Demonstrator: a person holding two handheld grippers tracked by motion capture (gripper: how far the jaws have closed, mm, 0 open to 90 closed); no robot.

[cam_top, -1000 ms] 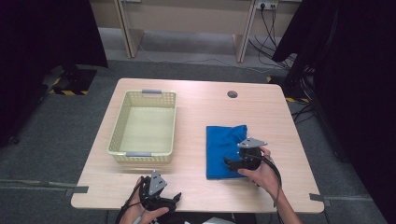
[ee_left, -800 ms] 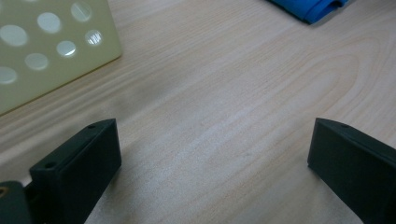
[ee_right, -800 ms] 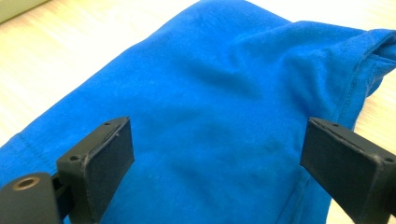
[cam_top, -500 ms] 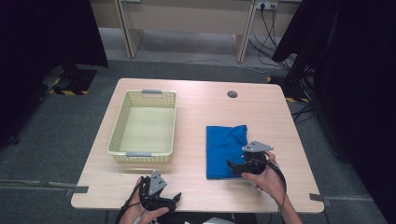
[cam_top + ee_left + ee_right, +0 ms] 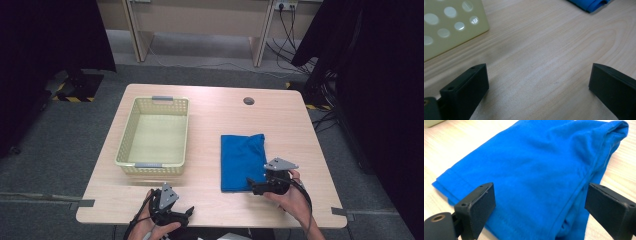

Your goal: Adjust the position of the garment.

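— Why is the right gripper [image 5: 252, 186] at the blue cloth [image 5: 242, 160]?
— Jaws released, straddling its near edge for a pinch — cloth lies right of the basket [image 5: 154, 136]. Left gripper [image 5: 186, 212] idles, spread.

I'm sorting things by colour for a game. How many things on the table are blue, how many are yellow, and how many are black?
Blue: 1, the folded cloth.
Yellow: 1, the basket.
Black: 2, the left hand-held gripper and the right hand-held gripper.
Total: 4.
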